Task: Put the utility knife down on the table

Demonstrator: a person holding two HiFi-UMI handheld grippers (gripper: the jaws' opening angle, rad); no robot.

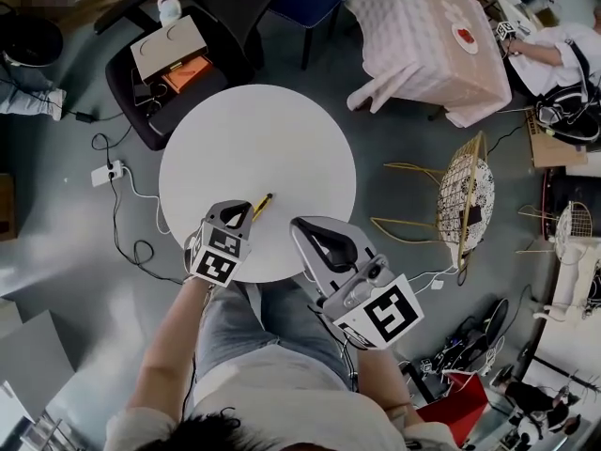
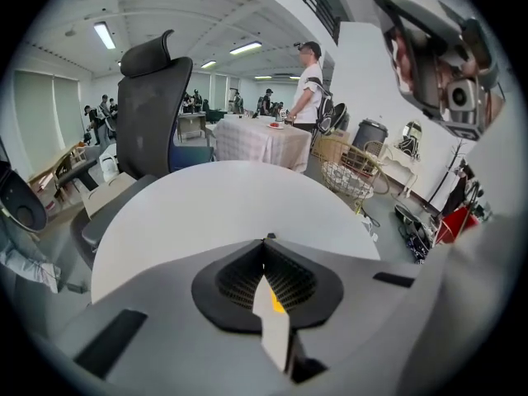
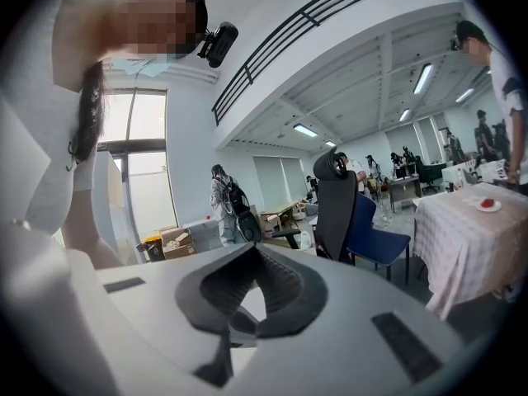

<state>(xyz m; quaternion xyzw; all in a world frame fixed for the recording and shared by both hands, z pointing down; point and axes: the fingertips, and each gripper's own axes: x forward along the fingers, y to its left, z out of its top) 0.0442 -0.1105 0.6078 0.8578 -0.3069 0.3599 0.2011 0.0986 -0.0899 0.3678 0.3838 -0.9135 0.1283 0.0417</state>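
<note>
A round white table lies in front of me. My left gripper hovers over its near edge, shut on the utility knife. The knife's yellow and black body pokes out past the jaw tips, pointing toward the table's middle. In the left gripper view the knife shows as a grey strip with a yellow patch pinched between the shut jaws of the left gripper. My right gripper sits just to the right at the table's near edge. In its own view the right gripper is shut with nothing in it.
A black office chair carrying cardboard and an orange item stands at the table's far left. A pink-clothed table is at the far right, a wire chair to the right. Cables and a power strip lie on the floor at left.
</note>
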